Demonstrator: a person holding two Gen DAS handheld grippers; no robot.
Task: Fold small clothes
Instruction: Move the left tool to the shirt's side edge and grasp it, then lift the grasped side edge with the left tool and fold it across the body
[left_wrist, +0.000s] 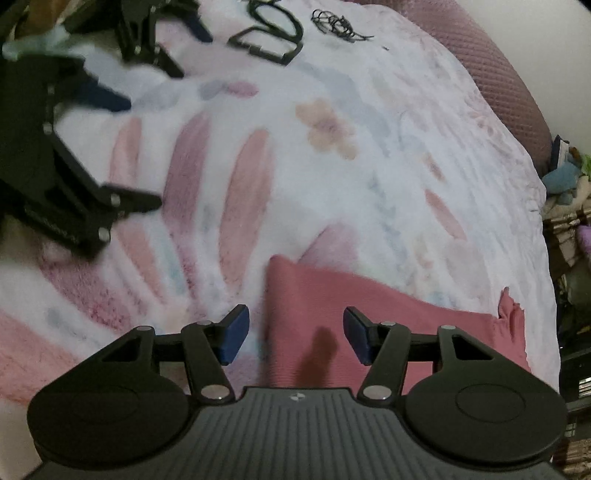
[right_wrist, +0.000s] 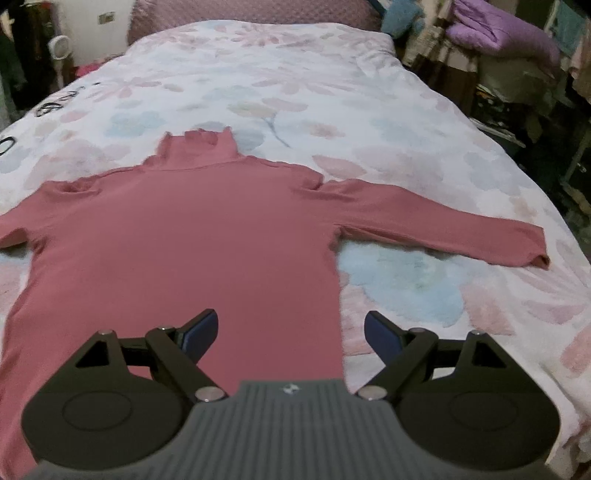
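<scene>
A pink long-sleeved turtleneck (right_wrist: 184, 240) lies flat on the flowered bedspread (right_wrist: 295, 85), its sleeves spread and its collar toward the far end. My right gripper (right_wrist: 291, 336) hovers open over the body's right edge near the hem. One pad is above the cloth and the other above the bedspread. In the left wrist view the turtleneck (left_wrist: 332, 314) shows as a sleeve with a straight end, its frilled collar to the right. My left gripper (left_wrist: 295, 334) stands open over that sleeve end. Nothing is pressed between the pads of either gripper.
A blurred black linkage device with blue pads (left_wrist: 55, 166) fills the left edge, and another such piece (left_wrist: 147, 33) sits at the top left. Black rings and frames (left_wrist: 269, 37) lie on the bedspread (left_wrist: 369, 147). Beyond the bed's right side are piled clothes (right_wrist: 498, 37).
</scene>
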